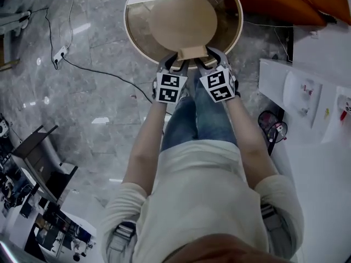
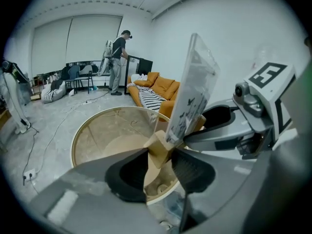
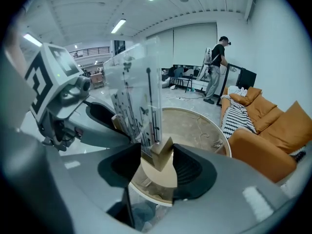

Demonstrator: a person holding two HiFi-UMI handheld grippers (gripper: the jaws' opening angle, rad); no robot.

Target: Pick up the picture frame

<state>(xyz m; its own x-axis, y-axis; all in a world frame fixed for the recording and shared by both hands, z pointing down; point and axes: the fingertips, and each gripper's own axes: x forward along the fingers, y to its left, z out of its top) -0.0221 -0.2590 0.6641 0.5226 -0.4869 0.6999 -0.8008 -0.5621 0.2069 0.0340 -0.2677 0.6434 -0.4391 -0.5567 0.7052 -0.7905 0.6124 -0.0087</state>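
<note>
The picture frame is a clear panel (image 2: 192, 89) printed with butterflies and stems, standing upright in a pale wooden base (image 2: 158, 149). Both grippers hold that base, one at each end. My left gripper (image 2: 158, 167) is shut on the wood, and so is my right gripper (image 3: 157, 165) on the wooden base (image 3: 160, 156) under the panel (image 3: 139, 91). In the head view the left gripper (image 1: 174, 64) and right gripper (image 1: 208, 63) sit side by side at the base (image 1: 192, 52), over the near rim of a round glass-topped table (image 1: 237, 15). The frame hangs above the table.
An orange sofa (image 3: 273, 135) with a striped cushion stands past the table. A white counter (image 1: 307, 97) lies to my right, with a dark headset (image 1: 271, 126) on the floor beside it. Cables and a power strip (image 1: 59, 53) run across the grey floor. A person (image 2: 117, 62) stands far off.
</note>
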